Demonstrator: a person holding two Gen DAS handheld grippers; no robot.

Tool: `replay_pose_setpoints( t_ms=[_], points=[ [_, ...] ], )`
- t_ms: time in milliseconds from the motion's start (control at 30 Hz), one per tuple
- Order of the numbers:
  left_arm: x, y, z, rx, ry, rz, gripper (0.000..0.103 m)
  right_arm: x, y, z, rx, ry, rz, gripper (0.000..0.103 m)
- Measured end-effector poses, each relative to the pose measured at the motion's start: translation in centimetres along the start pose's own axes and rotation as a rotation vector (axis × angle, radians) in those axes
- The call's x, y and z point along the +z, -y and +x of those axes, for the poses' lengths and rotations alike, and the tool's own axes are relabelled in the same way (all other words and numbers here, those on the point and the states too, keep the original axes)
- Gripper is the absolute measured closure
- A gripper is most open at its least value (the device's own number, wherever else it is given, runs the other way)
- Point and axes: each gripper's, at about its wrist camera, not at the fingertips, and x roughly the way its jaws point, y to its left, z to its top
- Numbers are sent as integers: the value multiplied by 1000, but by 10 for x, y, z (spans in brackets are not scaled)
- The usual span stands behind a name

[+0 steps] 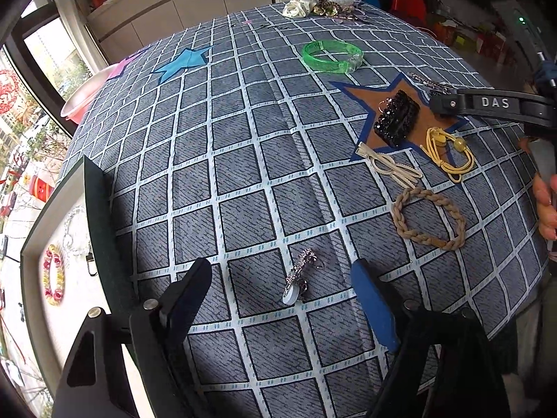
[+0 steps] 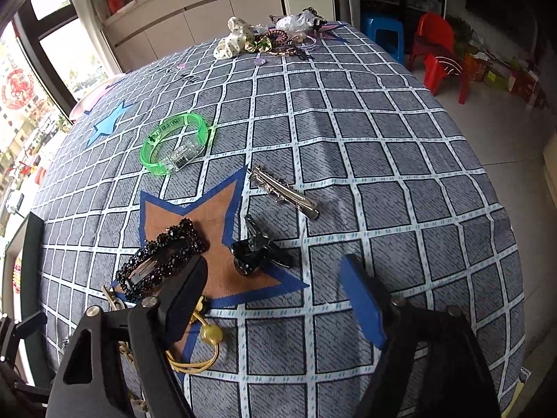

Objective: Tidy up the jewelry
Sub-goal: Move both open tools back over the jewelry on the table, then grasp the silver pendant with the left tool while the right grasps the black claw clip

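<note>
Most of the jewelry is not yet sorted. A small silver chain trinket [image 1: 300, 277] lies on the checked cloth of the desk [image 1: 243, 139], between the spread, empty fingers of the left hand-held gripper [image 1: 282, 284], which has not gripped it.

On and around the brown star patch [image 2: 212, 216] lie:
- a black beaded hair clip [image 2: 162, 257];
- a black claw clip [image 2: 256, 249];
- a silver barrette [image 2: 283, 191];
- a yellow hair tie [image 1: 449, 153];
- a cream clip [image 1: 390, 167];
- a braided band [image 1: 430, 219].

The right hand-held gripper [image 2: 275, 292] hangs released beside the claw clip, holding nothing. A green bangle [image 1: 332, 56] lies apart, and a heap of accessories [image 1: 322, 6] sits at the far edge.

At the left, a tray [image 1: 38, 244] already holds a beaded bracelet [image 1: 53, 275] and a chain. In my judgement, sorting is at an early stage.
</note>
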Motion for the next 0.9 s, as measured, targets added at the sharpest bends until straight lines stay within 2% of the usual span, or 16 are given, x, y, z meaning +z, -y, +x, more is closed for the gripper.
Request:
replay_pose_setpoints(
  t_ms=[67, 133, 167, 233, 267, 333, 367, 567, 900],
  points=[
    [-1, 3, -2, -10, 4, 1, 25, 3, -7, 3, -15, 5, -29, 30],
    [-2, 5, -3, -16, 10, 2, 33, 4, -13, 5, -45, 12, -59, 39],
    [-3, 7, -4, -27, 12, 2, 37, 4, -17, 5, -67, 16, -76, 48],
    [-4, 10, -7, -62, 16, 1, 57, 3, -21, 4, -64, 23, -94, 61],
    [-5, 12, -7, -77, 19, 5, 63, 3, -21, 4, -62, 22, -93, 63],
    [-5, 17, -9, -74, 28, 25, 83, 2, -21, 4, -64, 25, -87, 63],
    [-6, 19, -10, -73, 32, 34, 88, 1, -20, 3, -63, 27, -82, 64],
    [-6, 12, -14, -110, 37, -12, 89, -5, -10, -11, -14, 29, -27, 64],
    [-3, -12, -45, -142, 115, -81, 89, -17, -8, -51, 75, 60, 12, 64]
  ],
)
